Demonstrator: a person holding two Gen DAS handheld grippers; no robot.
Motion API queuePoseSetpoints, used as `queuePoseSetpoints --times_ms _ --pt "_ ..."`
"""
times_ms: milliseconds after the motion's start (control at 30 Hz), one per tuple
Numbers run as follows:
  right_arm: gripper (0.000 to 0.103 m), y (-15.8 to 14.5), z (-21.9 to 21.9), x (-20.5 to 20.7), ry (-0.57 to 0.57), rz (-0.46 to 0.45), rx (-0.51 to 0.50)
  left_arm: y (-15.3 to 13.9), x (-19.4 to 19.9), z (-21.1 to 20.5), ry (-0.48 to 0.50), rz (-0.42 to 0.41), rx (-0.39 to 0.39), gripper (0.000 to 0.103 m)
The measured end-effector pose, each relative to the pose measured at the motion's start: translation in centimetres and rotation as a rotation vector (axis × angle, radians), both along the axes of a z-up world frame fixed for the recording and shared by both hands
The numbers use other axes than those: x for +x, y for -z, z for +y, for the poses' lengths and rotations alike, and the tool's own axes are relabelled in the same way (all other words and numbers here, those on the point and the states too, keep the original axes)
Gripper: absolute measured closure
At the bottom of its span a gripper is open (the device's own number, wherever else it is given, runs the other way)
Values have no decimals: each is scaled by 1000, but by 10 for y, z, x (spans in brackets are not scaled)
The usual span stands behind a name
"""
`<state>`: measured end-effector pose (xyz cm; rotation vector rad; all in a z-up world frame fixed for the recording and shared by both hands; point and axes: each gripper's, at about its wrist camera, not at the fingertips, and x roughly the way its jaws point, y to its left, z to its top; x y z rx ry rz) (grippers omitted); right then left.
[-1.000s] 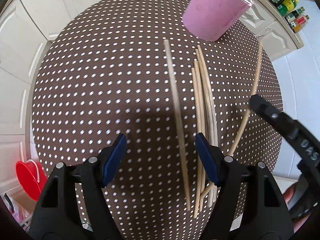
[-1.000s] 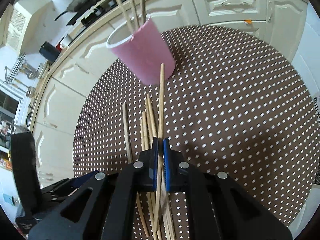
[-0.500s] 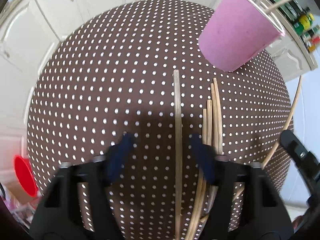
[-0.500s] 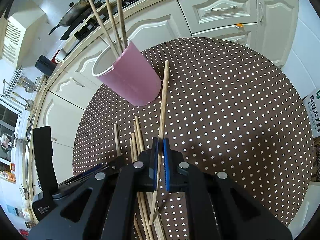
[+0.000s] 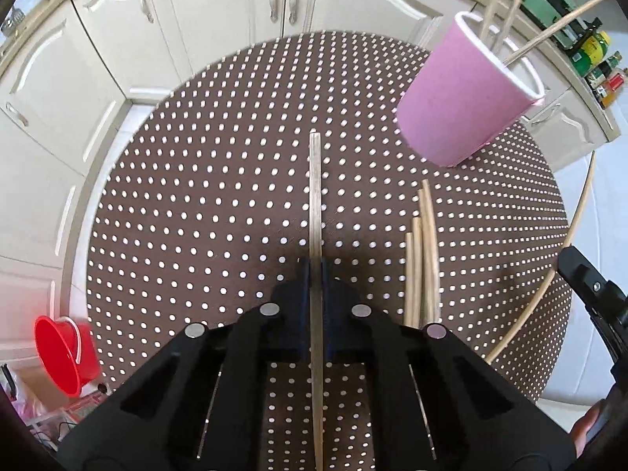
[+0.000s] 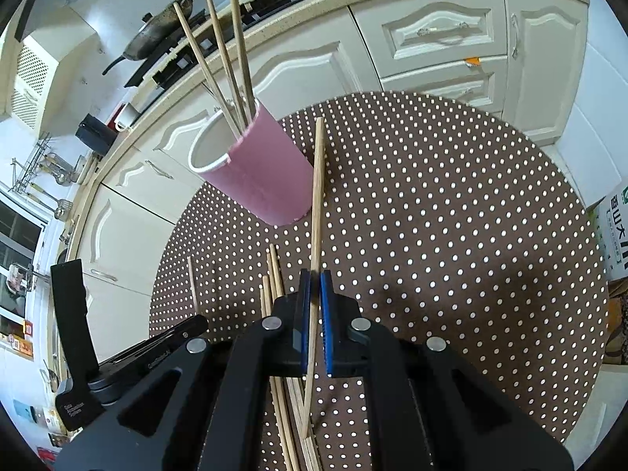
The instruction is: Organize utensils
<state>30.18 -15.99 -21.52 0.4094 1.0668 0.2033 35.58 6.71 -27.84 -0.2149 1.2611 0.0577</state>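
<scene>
A pink cup [image 5: 467,98] [image 6: 259,168] stands on the round brown dotted table [image 5: 196,216] [image 6: 451,216] with three wooden chopsticks [image 6: 219,55] in it. My left gripper [image 5: 315,271] is shut on one chopstick [image 5: 315,196] and holds it above the table. My right gripper [image 6: 314,286] is shut on another chopstick [image 6: 318,196], lifted, its tip close beside the cup. Several loose chopsticks [image 5: 422,251] [image 6: 272,274] lie on the table between the grippers. The right gripper and its chopstick [image 5: 569,243] show at the right edge of the left wrist view.
White kitchen cabinets [image 5: 219,23] [image 6: 443,39] curve behind the table. A red bucket [image 5: 62,353] sits on the floor at the left. A counter with a pan [image 6: 157,35] and stove runs behind the cup. A printed box [image 6: 616,231] stands at the right.
My left gripper has shut on the single chopstick and lifted it off the table. My right gripper has risen with its chopstick. Both views have pulled back from the table.
</scene>
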Motion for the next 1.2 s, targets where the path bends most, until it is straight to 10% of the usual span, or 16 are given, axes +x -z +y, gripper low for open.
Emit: queuePoseSetpoints --times_ms 967,1067,1200 --pt "103 -75 -5 -23 -18 -197 16 -147 -73 2 11 -368 29 97" --pt "72 -52 -11 -17 -8 -95 -2 -148 -75 3 13 -370 25 97" --pt "61 -24 -9 -10 -41 -50 -105 -138 -73 5 16 -346 24 97"
